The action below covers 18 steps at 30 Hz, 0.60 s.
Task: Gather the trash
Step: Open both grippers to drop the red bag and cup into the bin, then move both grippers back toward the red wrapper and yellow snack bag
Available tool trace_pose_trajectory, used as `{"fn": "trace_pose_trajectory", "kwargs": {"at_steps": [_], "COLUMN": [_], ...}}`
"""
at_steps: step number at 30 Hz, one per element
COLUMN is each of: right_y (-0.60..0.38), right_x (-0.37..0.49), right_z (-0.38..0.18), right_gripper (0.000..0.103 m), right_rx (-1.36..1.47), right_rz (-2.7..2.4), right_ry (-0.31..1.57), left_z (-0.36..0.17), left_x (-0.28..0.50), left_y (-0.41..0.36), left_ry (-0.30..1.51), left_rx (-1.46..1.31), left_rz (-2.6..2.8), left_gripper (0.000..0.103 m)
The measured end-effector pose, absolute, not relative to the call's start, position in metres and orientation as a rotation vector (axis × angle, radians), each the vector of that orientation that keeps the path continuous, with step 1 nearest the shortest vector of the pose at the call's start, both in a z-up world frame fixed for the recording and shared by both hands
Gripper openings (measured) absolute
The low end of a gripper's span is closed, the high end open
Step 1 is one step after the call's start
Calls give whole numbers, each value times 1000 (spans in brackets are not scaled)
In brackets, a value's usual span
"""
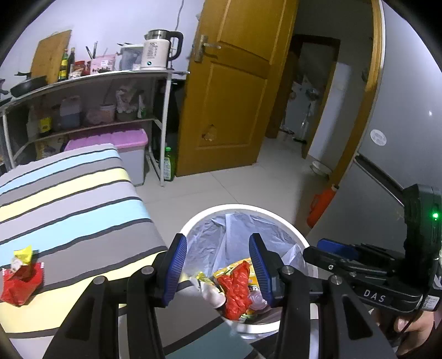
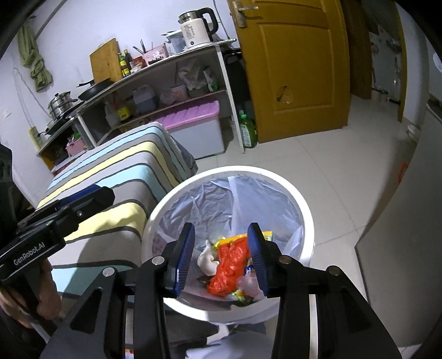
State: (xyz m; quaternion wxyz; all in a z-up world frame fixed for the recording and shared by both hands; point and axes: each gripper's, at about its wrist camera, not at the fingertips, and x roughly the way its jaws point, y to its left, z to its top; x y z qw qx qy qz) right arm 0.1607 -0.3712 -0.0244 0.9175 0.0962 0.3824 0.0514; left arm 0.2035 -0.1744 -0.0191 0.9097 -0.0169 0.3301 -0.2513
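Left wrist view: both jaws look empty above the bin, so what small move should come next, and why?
Probably swing the left gripper toward the red wrapper and yellow wrapper lying on the striped cloth; the bin already holds trash, and both jaws stand open, holding nothing.

Both views are evenly lit by cool indoor light with a bluish cast on the wall (image 1: 116,22) and the floor (image 1: 221,190). Soft shadows lie on the striped cloth (image 2: 110,221) just left of the right gripper (image 2: 221,259). The bin liner (image 1: 221,237) beyond the left gripper (image 1: 218,273) shows pale sheen, no hard glare. A green lamp (image 1: 435,214) glows far right. Near things are sharp. Fisheye bending curves the shelf (image 2: 171,60) and door (image 1: 234,91), and black corners ring each view.
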Motion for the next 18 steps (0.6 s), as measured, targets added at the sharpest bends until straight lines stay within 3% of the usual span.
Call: {"fn": "trace_pose_trajectory", "kwargs": {"at_steps": [18], "right_y": [-299], "right_x": [144], "right_z": [4], "right_gripper": [41], "right_rx": [126], "right_rz": [260], "right_ry": [736], "left_z": [6], "left_x": [161], "left_y": [-88], "left_ry": [597], "left_rx": [-77], "left_rz": [-388], "left_gripper": [47]}}
